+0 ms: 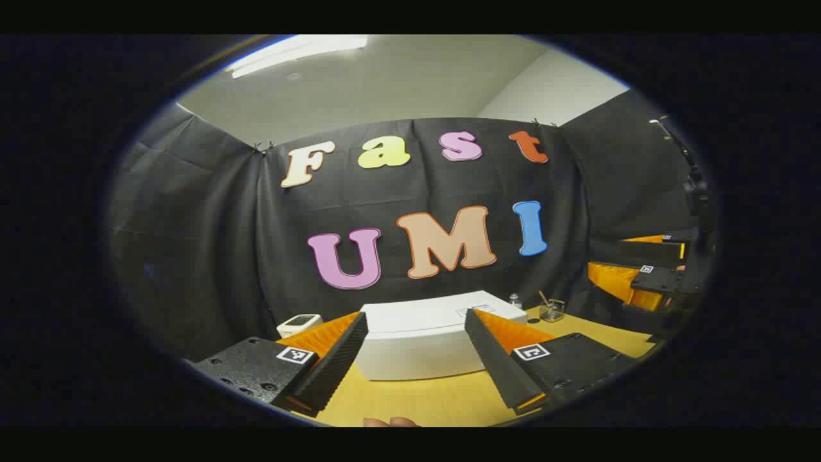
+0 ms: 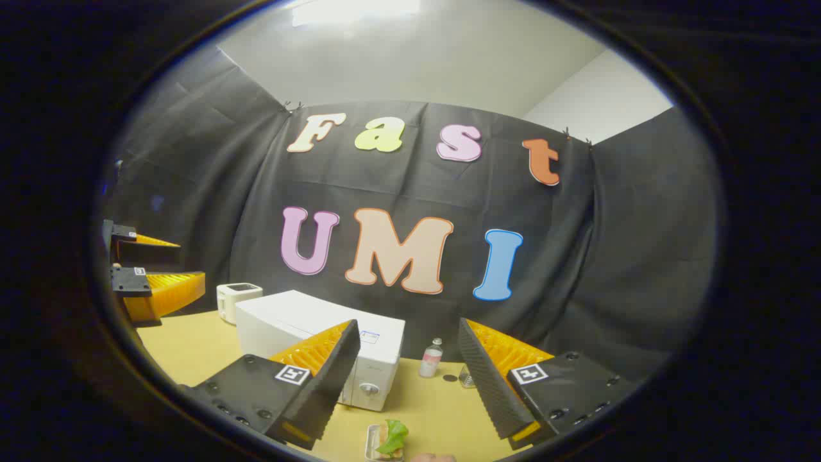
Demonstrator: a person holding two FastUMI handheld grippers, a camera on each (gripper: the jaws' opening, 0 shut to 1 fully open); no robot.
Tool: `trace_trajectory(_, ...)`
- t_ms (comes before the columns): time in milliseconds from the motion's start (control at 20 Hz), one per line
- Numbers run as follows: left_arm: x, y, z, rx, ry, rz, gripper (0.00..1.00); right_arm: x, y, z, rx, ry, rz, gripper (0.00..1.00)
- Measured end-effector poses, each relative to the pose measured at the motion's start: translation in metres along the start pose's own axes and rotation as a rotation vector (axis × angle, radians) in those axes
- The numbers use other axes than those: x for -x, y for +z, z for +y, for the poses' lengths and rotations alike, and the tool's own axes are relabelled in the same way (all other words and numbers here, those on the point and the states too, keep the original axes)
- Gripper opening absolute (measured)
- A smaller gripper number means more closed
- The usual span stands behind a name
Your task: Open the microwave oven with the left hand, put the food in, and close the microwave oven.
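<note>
While the microwave (image 1: 420, 343) stands shut on the table (image 1: 417, 401), it lies directly ahead of the left hand-held gripper (image 1: 417, 317) and below it, framed between that gripper's two fingers in the left gripper view. Its long axis runs across that view, broad face toward the camera. In the right gripper view the microwave (image 2: 321, 343) sits ahead and to the left, its control end with a round knob turned toward the camera, partly hidden behind the left finger of the right hand-held gripper (image 2: 408, 327).

By position, the left hand-held gripper is the one aligned with the microwave and appears to be the nearer; the door side cannot be determined from these views.

Left hand-held gripper: fingers spread wide, holding nothing, touching nothing, clear above the table.

Right hand-held gripper: fingers likewise spread wide, empty, raised above the table.

The food (image 2: 388, 439), a leafy item in a small tray, rests on the table at the bottom edge of the right gripper view, just in front of the microwave and below the right hand-held gripper.

Judged stage: the opening step has not begun.
</note>
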State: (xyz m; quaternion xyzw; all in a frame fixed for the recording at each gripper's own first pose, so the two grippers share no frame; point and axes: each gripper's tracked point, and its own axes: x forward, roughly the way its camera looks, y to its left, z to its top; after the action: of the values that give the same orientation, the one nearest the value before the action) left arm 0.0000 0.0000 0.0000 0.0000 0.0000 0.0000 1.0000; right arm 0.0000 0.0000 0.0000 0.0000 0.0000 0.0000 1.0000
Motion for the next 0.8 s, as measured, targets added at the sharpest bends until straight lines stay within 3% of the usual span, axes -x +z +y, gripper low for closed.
trace_trajectory(50, 0.002, 0.000, -0.002, 0.001, -0.001, 0.000, 0.97, 0.002, 0.000, 0.000, 0.006, 0.001, 0.000, 0.97)
trace_trajectory(200, 0.005, -0.001, -0.006, -0.003, 0.000, 0.007, 1.00, 0.008, 0.002, -0.003, 0.015, 0.005, -0.006, 0.97)
trace_trajectory(300, 0.007, 0.001, -0.009, -0.007, -0.004, 0.009, 0.94, 0.011, 0.002, -0.004, 0.010, 0.007, -0.012, 0.97)
trace_trajectory(500, 0.014, 0.003, -0.017, -0.021, -0.019, 0.002, 0.94, 0.015, -0.001, -0.001, -0.014, 0.020, -0.009, 0.97)
trace_trajectory(600, 0.015, 0.002, -0.018, -0.022, -0.025, 0.004, 1.00, 0.015, -0.002, -0.001, -0.010, 0.024, -0.007, 0.97)
trace_trajectory(800, 0.015, 0.004, -0.020, -0.027, -0.026, 0.006, 0.97, 0.017, 0.003, -0.001, -0.009, 0.028, -0.015, 0.97)
